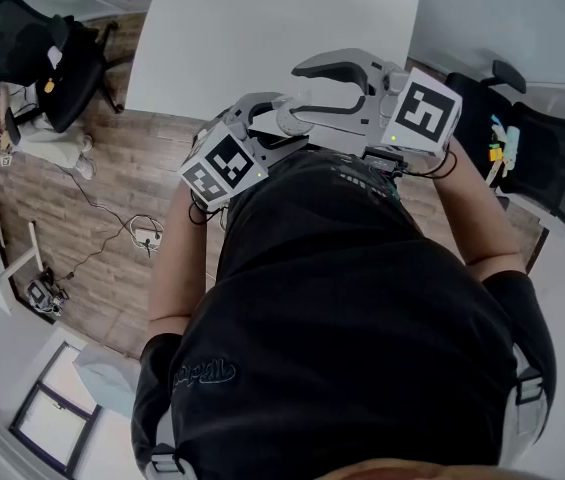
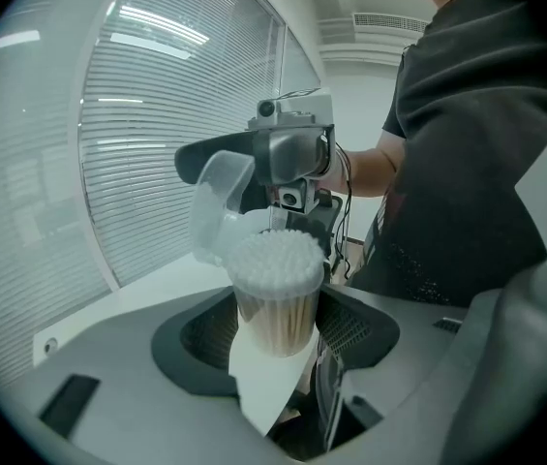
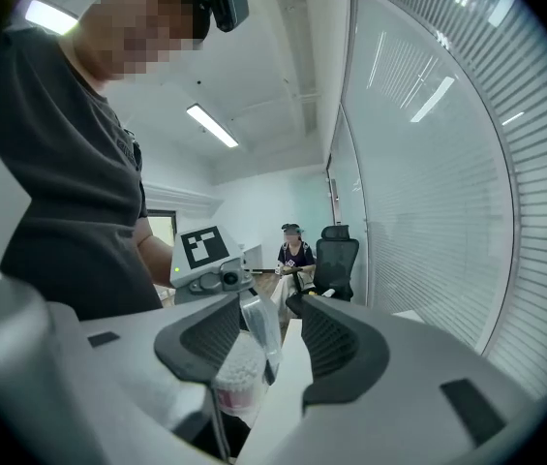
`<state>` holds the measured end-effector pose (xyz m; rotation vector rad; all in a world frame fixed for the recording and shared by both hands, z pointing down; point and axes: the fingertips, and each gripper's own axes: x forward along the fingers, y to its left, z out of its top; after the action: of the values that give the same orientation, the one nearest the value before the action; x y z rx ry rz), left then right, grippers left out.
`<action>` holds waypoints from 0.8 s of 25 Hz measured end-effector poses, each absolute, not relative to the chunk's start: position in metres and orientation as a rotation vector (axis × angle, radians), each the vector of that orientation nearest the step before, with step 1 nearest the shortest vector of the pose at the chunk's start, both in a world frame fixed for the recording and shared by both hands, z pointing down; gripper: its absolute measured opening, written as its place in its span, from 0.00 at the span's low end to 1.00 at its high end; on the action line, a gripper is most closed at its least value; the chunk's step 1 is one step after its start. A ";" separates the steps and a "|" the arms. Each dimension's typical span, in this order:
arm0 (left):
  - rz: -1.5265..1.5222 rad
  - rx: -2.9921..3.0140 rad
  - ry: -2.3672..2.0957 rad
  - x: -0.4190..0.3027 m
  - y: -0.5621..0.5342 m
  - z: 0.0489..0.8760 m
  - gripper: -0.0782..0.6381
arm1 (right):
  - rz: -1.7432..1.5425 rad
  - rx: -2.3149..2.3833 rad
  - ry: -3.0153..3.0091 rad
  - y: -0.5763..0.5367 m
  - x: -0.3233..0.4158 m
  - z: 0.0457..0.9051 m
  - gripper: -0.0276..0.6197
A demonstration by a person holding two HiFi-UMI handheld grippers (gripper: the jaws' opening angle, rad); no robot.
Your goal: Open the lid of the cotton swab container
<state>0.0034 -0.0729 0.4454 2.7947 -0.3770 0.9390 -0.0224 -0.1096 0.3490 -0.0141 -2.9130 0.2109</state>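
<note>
- Far off to the left of my left tongs (image 2: 275, 329) there's a black office chair (image 1: 32, 43) on the wood floor (image 1: 112, 183).
- The left tongs are clamped on the cotton swab container (image 2: 275, 316). It sits upright between the jaws, with both pads on its clear sides.
- The white swab tips (image 2: 275, 258) are out in the open above the jaws, packed right up to the container's rim.
- The lid (image 2: 221, 200) is flipped open. It's see-through and stands up off the container's edge on the side facing my right tongs (image 3: 277, 339). It looks like it hangs on at that one edge.
- The right tongs point back at the left ones from just above the container, jaws apart. The lid stands in the gap between them, close to one jaw, with clear space to the other. Can't tell if it touches the near pad.
- Both tongs are up in front of my chest, with the marker cubes (image 1: 224, 165) toward me.
- The white table (image 1: 262, 28) is just past both sets of tips.
- Out to the right of the right tongs there's another black chair (image 1: 552, 163).
</note>
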 end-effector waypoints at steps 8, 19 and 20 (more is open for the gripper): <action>0.936 2.800 -0.365 0.004 -0.071 0.444 0.47 | 0.136 0.038 -2.893 -0.127 -0.021 0.353 0.37; 0.936 2.810 -0.359 0.005 -0.067 0.444 0.47 | 0.210 0.141 -2.863 -0.149 -0.021 0.373 0.36; 0.935 2.810 -0.360 0.005 -0.067 0.444 0.47 | 0.212 0.144 -2.858 -0.150 -0.020 0.376 0.36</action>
<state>0.0048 -0.0670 0.4438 2.8103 -0.3598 0.9354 -0.0204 -0.1502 0.3760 0.1439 -2.8583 0.2116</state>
